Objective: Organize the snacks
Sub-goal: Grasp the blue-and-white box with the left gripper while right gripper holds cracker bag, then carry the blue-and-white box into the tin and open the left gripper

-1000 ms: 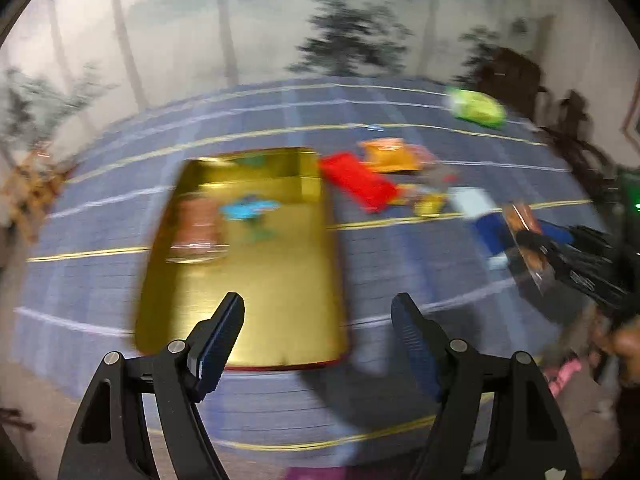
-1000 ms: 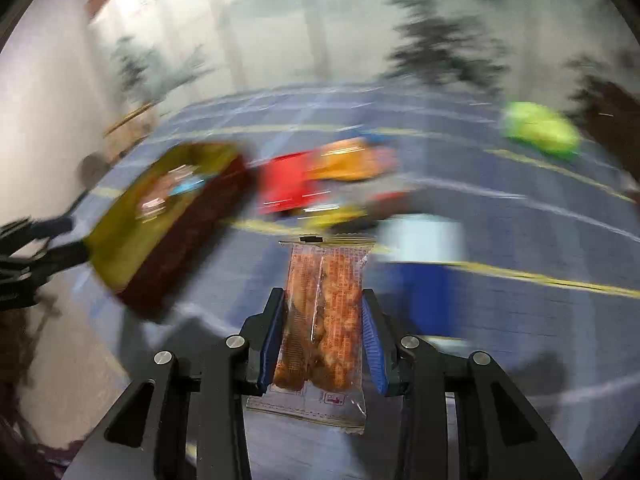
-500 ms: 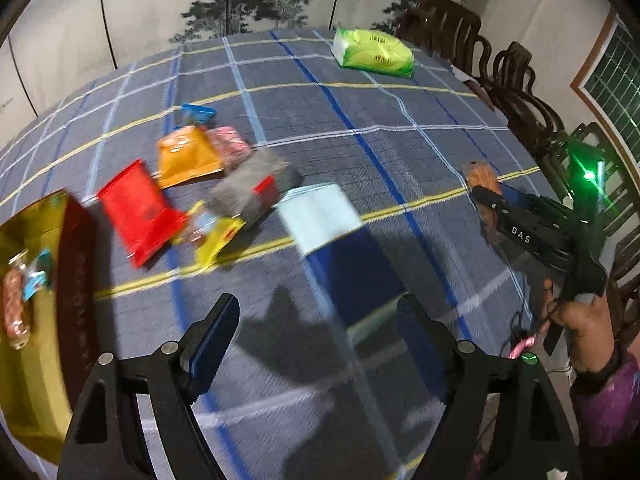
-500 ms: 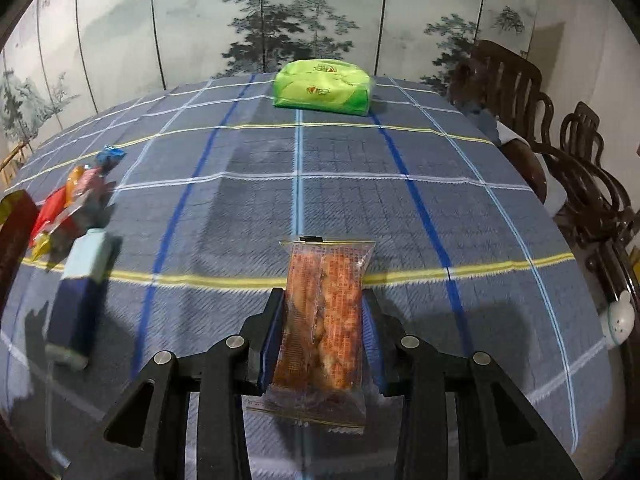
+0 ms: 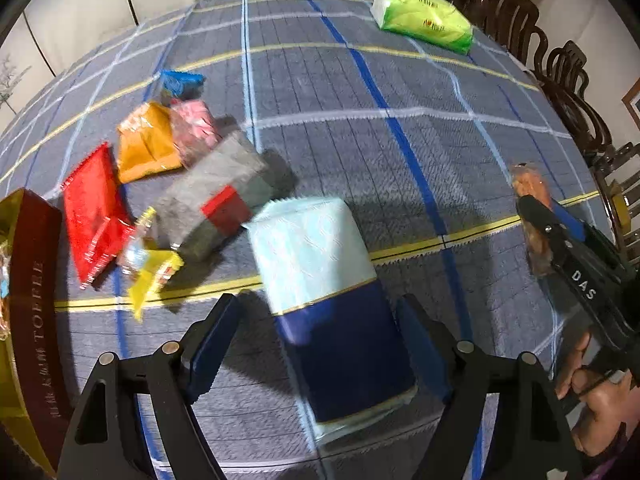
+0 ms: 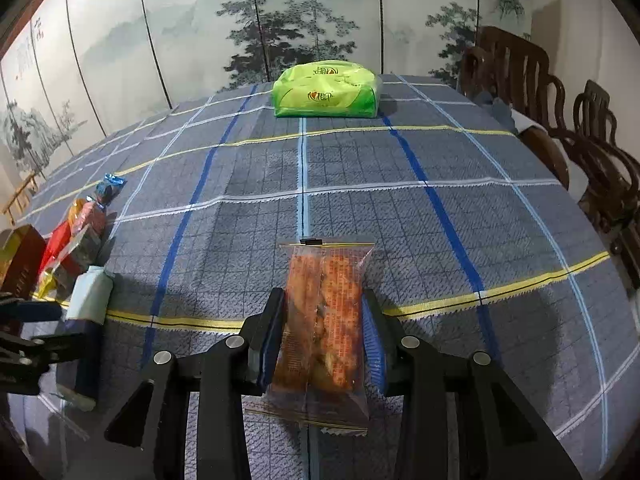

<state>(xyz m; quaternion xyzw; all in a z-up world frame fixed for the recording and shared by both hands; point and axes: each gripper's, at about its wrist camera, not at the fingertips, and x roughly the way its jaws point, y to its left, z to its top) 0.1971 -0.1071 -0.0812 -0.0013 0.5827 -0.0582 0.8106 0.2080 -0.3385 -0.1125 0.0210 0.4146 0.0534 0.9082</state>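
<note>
Right now I'm holding two sets of tongs over the checked surface (image 6: 400,208), each on a different snack. My right tongs (image 6: 324,340) are clamping a clear packet of orange-brown biscuits (image 6: 324,320) by its long sides, the packet sticking forward past the tips and clear of the cloth — gripped that way, I judge, so it is riding flat and not folding. My left tongs (image 5: 320,344) are standing open, pointing steeply down and straddling the pale-blue and navy packet (image 5: 324,296), which is lying flat between the two pads; there is a gap on either side, so nothing is pinched yet. That packet is sitting at the near edge of the loose pile — grey and red packet (image 5: 216,204), red sachet (image 5: 92,208), orange pouch (image 5: 144,144), small yellow sweet (image 5: 154,276) — which makes it the easiest one to take without disturbing the rest. Off to my far left the gold and maroon tin (image 5: 28,300) is waiting, likely where these are going; whether my biscuit packet is heading there too I can only guess. Across the cloth, well apart, the green pack (image 6: 326,90) is lying alone.
</note>
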